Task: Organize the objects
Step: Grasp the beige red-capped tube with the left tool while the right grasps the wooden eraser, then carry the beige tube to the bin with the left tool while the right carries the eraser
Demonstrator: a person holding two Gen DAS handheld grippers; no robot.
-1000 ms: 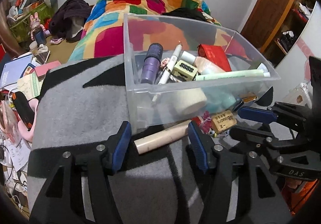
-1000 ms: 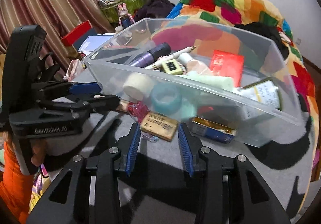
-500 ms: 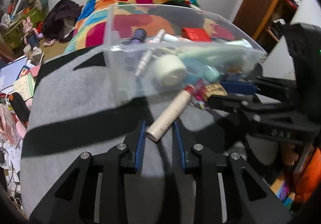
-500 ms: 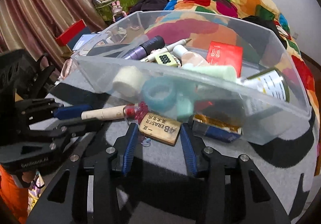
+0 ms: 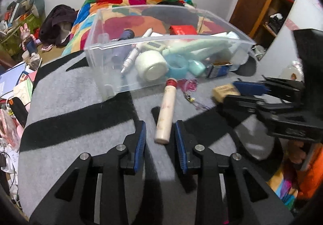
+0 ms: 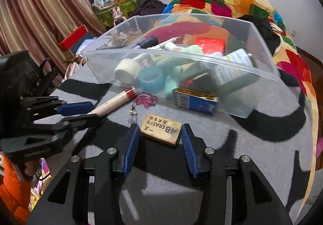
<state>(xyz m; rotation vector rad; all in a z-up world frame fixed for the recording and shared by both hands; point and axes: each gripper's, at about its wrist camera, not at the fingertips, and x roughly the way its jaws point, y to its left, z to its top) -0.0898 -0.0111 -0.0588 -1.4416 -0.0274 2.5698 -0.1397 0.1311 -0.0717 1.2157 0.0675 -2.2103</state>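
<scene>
A clear plastic bin (image 5: 161,38) (image 6: 181,57) holding several small items stands on a grey and black blanket. In front of it lies a cream tube with a red cap (image 5: 166,108) (image 6: 115,102). My left gripper (image 5: 159,126) (image 6: 80,113) is shut on the tube's near end. The tube still rests on the blanket. A tan eraser (image 6: 161,128) (image 5: 224,90) lies between the blue pads of my right gripper (image 6: 160,130) (image 5: 232,92). That gripper is open, and the pads stand close beside the eraser's two short ends. A pink charm (image 6: 146,100) (image 5: 189,84) on a cord lies between the tube and the eraser.
A colourful patchwork quilt (image 6: 232,3) is piled behind the bin. Boxes, books and toys (image 5: 18,75) crowd the floor to the left, beside a striped curtain (image 6: 40,13). A wooden door and shelves (image 5: 268,3) stand to the right. An orange sleeve (image 6: 12,190) shows below the left gripper.
The left jaws closed from wide apart around the tube's end, and the tube swung into line with them. The right gripper slid forward until the eraser lay between its pads.
</scene>
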